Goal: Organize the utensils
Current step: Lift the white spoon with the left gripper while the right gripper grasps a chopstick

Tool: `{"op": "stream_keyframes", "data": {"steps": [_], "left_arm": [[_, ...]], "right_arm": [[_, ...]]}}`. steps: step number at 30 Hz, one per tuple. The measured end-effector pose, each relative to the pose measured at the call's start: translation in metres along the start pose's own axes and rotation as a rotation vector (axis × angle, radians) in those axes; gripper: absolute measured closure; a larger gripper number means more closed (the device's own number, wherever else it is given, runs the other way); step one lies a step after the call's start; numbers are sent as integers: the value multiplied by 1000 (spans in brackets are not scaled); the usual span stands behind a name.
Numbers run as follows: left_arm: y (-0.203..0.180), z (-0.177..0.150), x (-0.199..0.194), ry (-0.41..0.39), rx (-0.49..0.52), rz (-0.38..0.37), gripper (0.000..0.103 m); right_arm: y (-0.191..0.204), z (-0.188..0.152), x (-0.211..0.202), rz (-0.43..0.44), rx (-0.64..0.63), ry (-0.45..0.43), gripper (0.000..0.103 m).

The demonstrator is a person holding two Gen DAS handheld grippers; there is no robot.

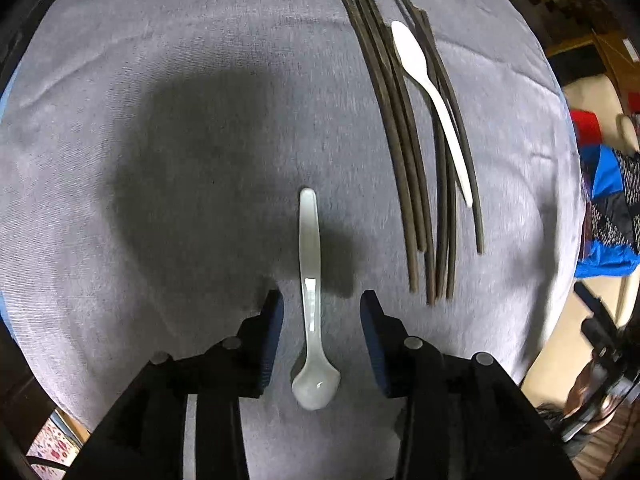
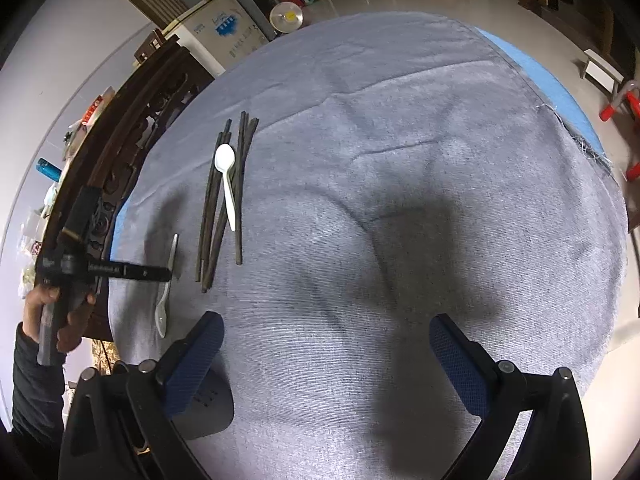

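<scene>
Count: 2 spoons, 1 bundle of dark chopsticks [image 1: 404, 136], roughly 7 sticks, exact number hard to tell where they overlap

Translucent spoon [image 1: 311, 292] lies flat on the grey cloth [image 1: 160, 160] covering the table, bowl at the near end, handle pointing far. It sits between the fingers of the left tool [image 1: 322, 300]; both blue pads stand clear of it with a gap each side, so the tool is spread and pinching nothing

White plastic spoon [image 1: 430, 92] lies on top of the chopsticks, bowl at the far end, handle running near along the sticks. The bundle is right of the translucent spoon in the left wrist view, sticks roughly parallel, near ends fanned a bit

Right tool [image 2: 326, 344] is spread wide over bare cloth, nothing between its pads, well apart from all utensils

Only the right wrist view shows:
- the left tool from outside, held by a hand [image 2: 52, 312] in a dark sleeve at the left edge, its black finger crossing over the translucent spoon
- a blue layer [image 2: 552, 92] under the cloth at the far right edge
- carved dark wood furniture [image 2: 132, 120] along the left side of the table

Only the left wrist view shows the gap between pads and spoon, plus blue and red fabric [image 1: 612, 208] at the right edge
</scene>
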State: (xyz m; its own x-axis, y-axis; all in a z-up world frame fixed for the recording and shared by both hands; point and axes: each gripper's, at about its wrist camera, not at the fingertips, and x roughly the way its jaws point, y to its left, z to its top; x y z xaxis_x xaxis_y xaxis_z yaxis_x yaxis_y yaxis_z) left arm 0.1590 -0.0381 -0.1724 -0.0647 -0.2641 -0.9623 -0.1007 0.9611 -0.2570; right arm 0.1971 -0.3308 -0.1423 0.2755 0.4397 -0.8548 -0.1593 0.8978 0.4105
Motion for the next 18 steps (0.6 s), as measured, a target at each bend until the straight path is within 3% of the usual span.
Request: {"op": "stream_keyframes", "data": {"steps": [6, 8, 10, 11, 18], "left_arm": [[-19, 22, 12, -5, -9, 50, 63], [-27, 28, 17, 4, -1, 90, 72], [-28, 26, 19, 13, 6, 122, 90], [-28, 27, 20, 16, 7, 126, 93], [14, 22, -8, 4, 4, 62, 93]], "right_arm": [[-6, -2, 0, -8, 10, 5, 0], [-7, -1, 0, -11, 10, 6, 0], [-7, 2, 0, -15, 7, 8, 0], [-6, 4, 1, -20, 3, 9, 0], [17, 26, 21, -34, -78, 74, 0]]}}
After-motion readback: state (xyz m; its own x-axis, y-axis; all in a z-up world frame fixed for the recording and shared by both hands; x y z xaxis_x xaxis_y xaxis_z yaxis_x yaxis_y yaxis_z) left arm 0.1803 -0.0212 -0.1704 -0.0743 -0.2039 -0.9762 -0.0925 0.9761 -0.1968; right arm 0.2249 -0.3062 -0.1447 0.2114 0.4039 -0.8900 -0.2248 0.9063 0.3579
